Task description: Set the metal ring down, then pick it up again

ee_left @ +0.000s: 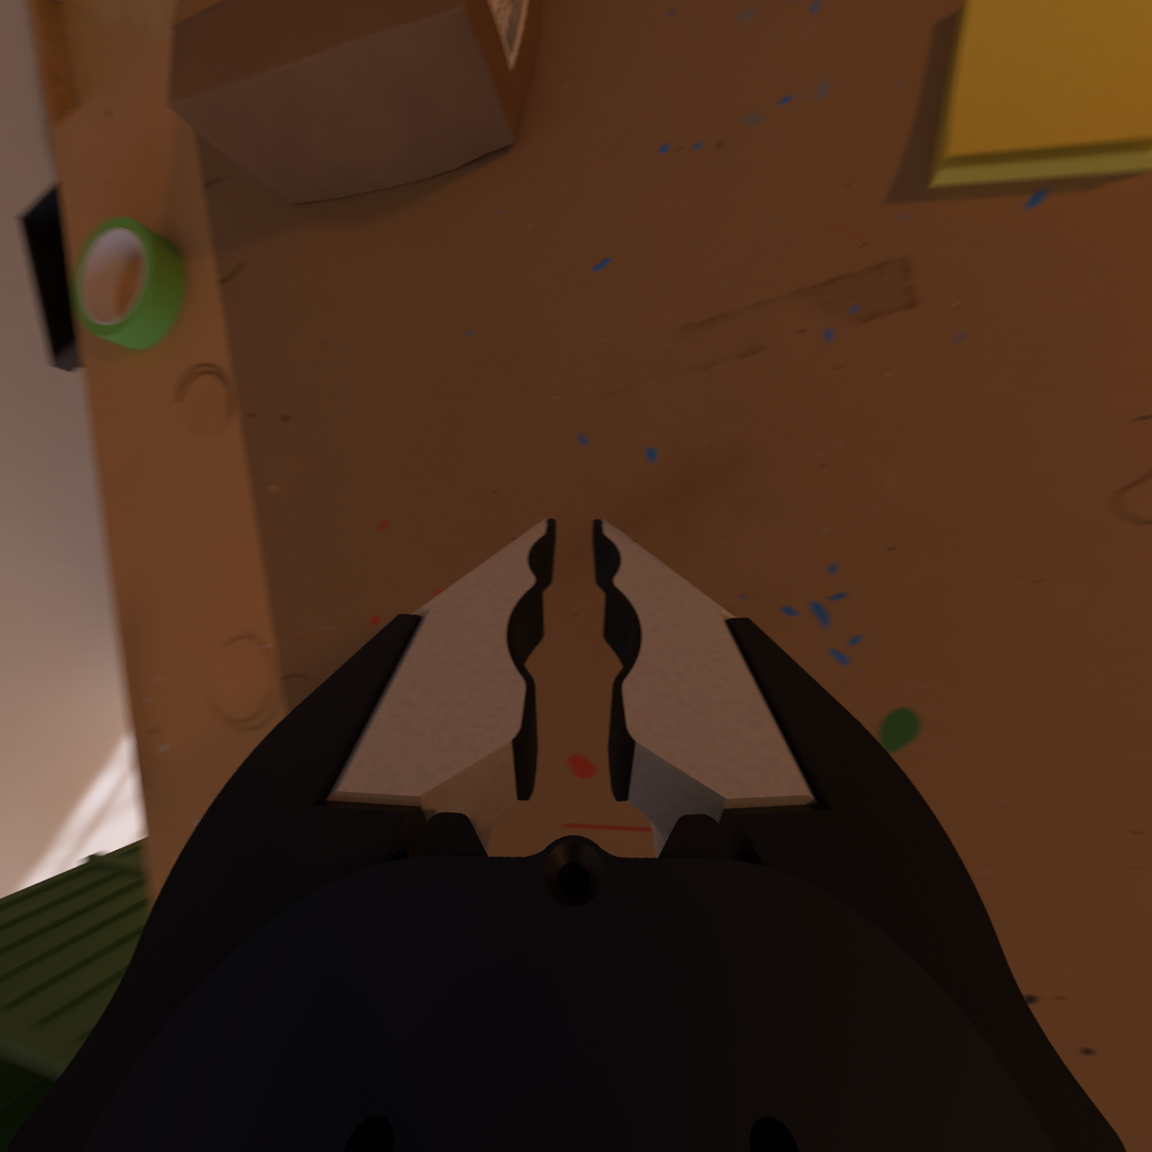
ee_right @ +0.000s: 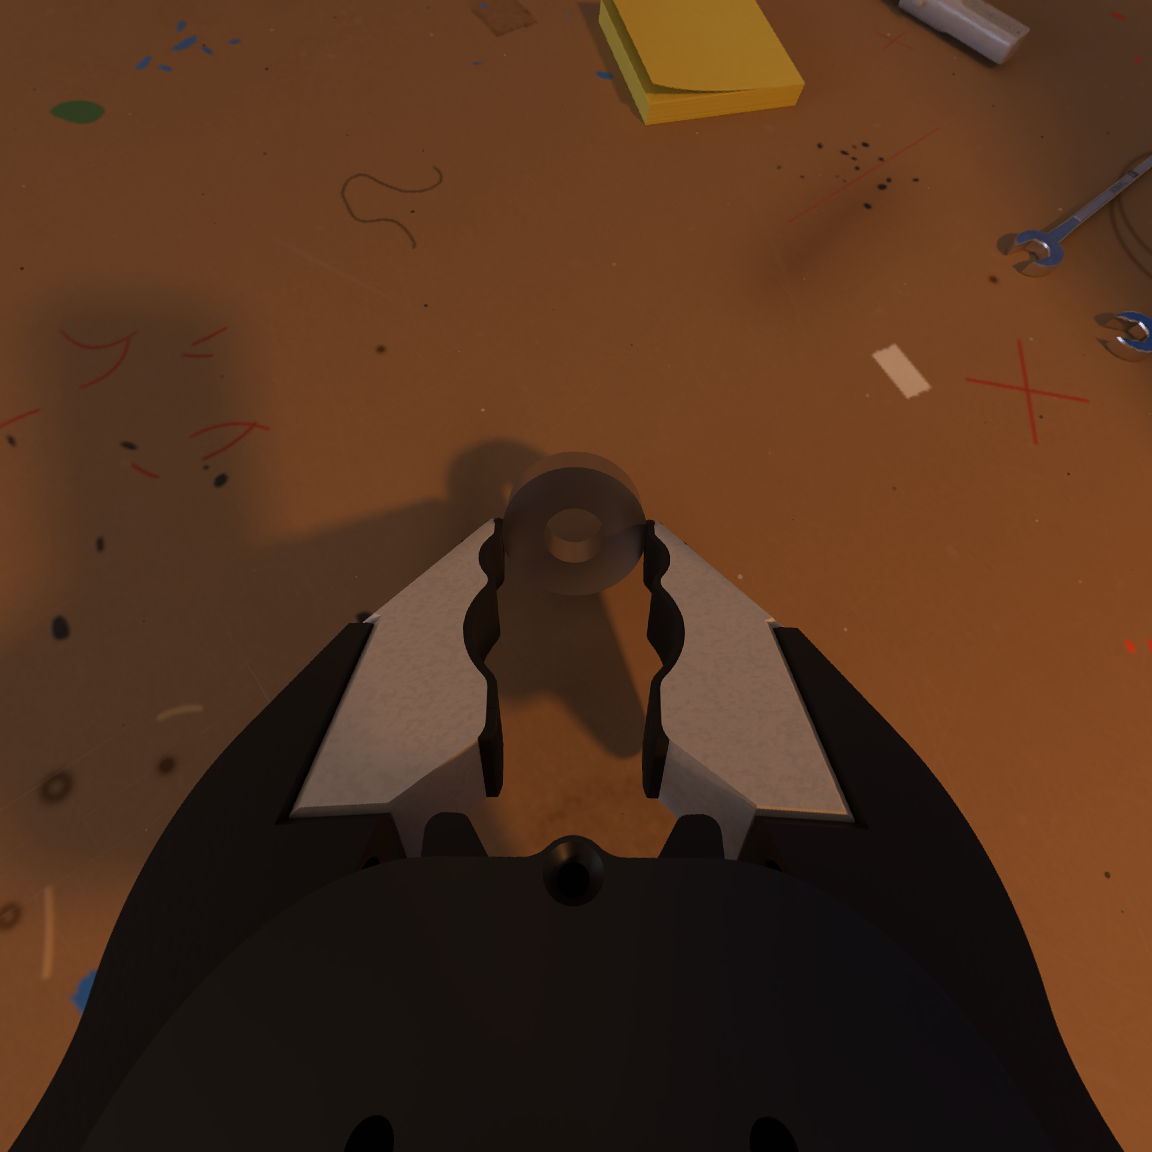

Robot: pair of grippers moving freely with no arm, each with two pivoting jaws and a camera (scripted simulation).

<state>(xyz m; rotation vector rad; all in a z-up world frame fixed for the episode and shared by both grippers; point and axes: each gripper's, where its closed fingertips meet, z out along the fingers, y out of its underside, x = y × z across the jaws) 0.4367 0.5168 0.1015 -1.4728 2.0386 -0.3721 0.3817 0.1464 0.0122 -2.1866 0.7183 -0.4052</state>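
The metal ring (ee_right: pixel 573 483) is a thick grey washer-like ring, upright, with its hole facing the right wrist camera. My right gripper (ee_right: pixel 573 525) is shut on it, one fingertip against each side, and holds it just above the brown worktop (ee_right: pixel 374 374). Its shadow falls on the top below and to the left. My left gripper (ee_left: pixel 573 523) hovers over the worktop (ee_left: pixel 686 405); its jaws are nearly together with only a thin gap and nothing between them. The ring does not show in the left wrist view.
A yellow note pad (ee_right: pixel 704 56) lies far ahead; it also shows in the left wrist view (ee_left: pixel 1053 87). Two wrenches (ee_right: pixel 1060 230) (ee_right: pixel 1128 333) lie at the right. A green tape roll (ee_left: pixel 128 283) and a cardboard box (ee_left: pixel 349 106) are near the table's left edge.
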